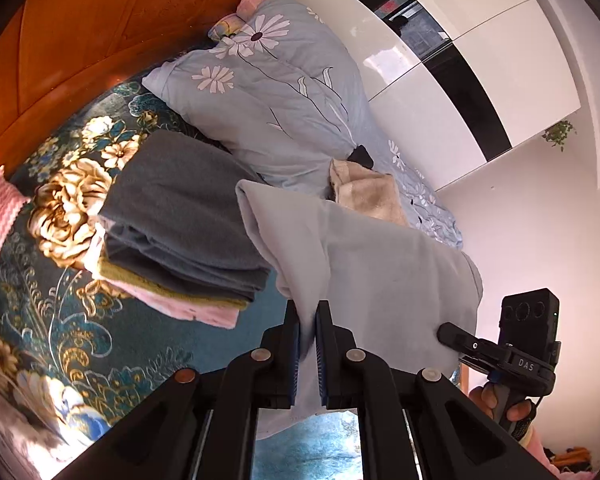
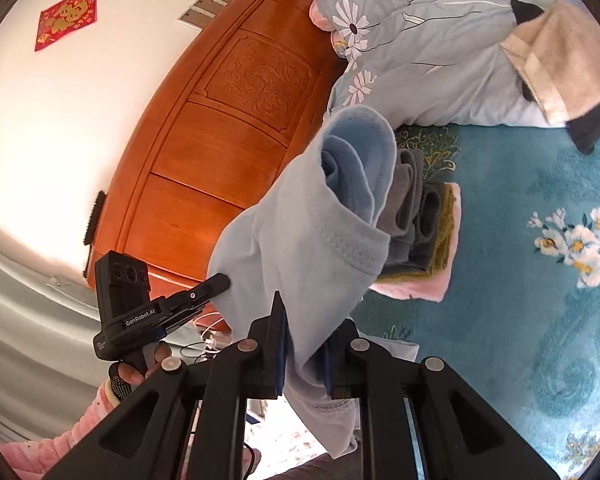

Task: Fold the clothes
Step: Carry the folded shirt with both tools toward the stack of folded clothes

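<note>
A light blue garment point(image 1: 380, 280) hangs in the air above the bed, held at two places. My left gripper point(image 1: 308, 316) is shut on its near edge, cloth pinched between the blue pads. My right gripper point(image 2: 300, 320) is shut on the same light blue garment point(image 2: 308, 240), whose rolled cuff points up. In the left wrist view the right gripper's fingertip point(image 1: 450, 332) bites the garment's right edge. In the right wrist view the left gripper's fingertip point(image 2: 216, 282) bites its left edge. A stack of folded clothes point(image 1: 180, 224), grey on olive on pink, lies on the bed just beyond.
The teal floral bedspread point(image 1: 80, 320) covers the bed. A pale blue flowered quilt point(image 1: 280, 100) is heaped at the back with a beige towel point(image 1: 368, 196) and a dark item on it. An orange wooden headboard point(image 2: 228, 120) and white wardrobe point(image 1: 440, 80) bound the bed.
</note>
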Motion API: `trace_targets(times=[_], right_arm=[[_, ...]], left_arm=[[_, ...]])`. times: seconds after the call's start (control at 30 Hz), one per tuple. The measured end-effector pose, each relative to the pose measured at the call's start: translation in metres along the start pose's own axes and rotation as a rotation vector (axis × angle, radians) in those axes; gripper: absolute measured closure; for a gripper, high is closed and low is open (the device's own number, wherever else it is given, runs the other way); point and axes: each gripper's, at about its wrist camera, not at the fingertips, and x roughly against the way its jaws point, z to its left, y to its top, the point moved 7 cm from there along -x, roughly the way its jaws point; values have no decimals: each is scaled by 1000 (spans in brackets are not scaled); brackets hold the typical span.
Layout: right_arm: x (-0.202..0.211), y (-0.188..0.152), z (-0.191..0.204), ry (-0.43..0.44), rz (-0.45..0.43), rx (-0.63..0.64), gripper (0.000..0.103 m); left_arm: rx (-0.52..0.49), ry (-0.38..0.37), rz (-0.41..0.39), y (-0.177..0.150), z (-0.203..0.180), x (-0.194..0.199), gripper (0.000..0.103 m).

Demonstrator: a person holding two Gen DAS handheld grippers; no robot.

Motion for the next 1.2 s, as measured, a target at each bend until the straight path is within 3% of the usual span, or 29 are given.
trace_targets(times=[0.23,0.5,0.8,1.2], right_arm=[[-76,46,16,-57,7,-106,89],[-142,79,-11,-146,24,-285,89],[-171,95,-60,-333,110,-344,86],[-185,97,-84,-366,148,-373,83]], left_arm=[[-27,-12,100,79,66,-10,95],[-58,-1,232,142,120,-55,95],[-6,11,347,152,161,-115,95],[96,-4,344,151,190,-126,94]])
